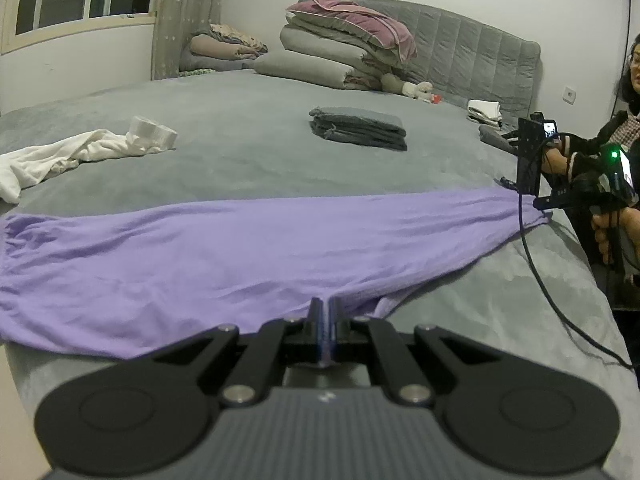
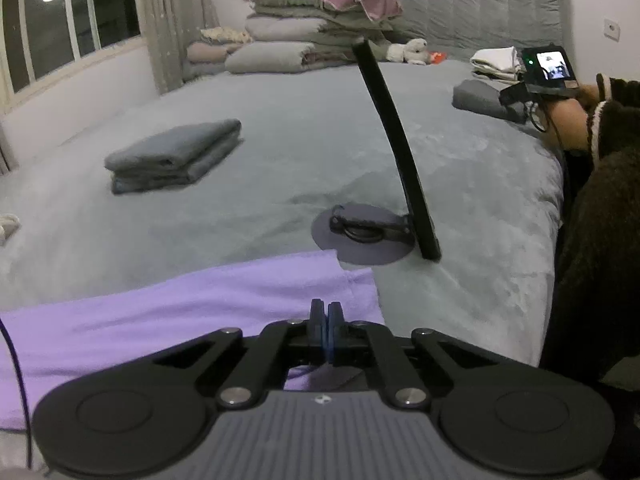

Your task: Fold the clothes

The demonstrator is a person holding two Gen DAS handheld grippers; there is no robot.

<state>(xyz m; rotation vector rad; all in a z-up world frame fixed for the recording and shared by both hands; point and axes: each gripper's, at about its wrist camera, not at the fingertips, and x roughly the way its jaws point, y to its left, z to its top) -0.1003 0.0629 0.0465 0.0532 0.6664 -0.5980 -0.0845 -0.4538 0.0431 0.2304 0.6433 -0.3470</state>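
While spread, purple garment (image 1: 224,248) gripper-pinched

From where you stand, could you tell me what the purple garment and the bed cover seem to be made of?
Purple garment: apparently a thin, matte knit such as cotton jersey; it lies limp with fine soft wrinkles, though the fibre cannot be confirmed. Bed cover: seemingly a plush, fleece-like grey fabric; its surface looks fuzzy, with mottled light and dark patches like brushed pile.
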